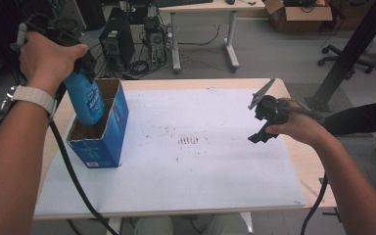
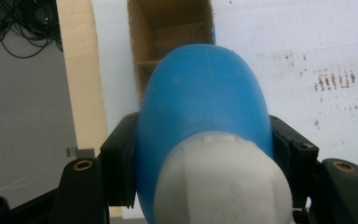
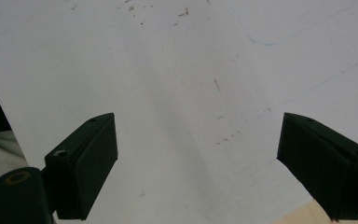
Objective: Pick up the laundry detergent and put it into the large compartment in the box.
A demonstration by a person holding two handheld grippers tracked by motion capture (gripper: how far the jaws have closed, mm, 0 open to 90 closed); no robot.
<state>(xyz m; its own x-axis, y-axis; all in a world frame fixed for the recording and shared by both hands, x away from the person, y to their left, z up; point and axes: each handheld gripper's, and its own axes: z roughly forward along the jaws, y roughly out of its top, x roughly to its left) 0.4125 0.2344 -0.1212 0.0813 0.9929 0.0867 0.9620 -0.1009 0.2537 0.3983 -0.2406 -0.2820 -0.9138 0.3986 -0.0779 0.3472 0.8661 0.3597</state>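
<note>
Left gripper [image 2: 205, 158] clamps the blue bottle [image 1: 87, 100] above the blue box [image 1: 108, 132]; right gripper [image 3: 198, 158], well apart from the box, gapes empty

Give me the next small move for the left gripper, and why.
Probably lower it straight down. The left gripper is shut on the blue bottle, whose base already dips into the open blue box but hangs above its floor.

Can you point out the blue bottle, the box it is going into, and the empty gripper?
blue bottle [image 1: 88, 100]: high view, on its body.
box [image 1: 119, 120]: high view, on its blue side wall.
right gripper [image 3: 198, 163]: right gripper view, midway between its open jaws.
</note>
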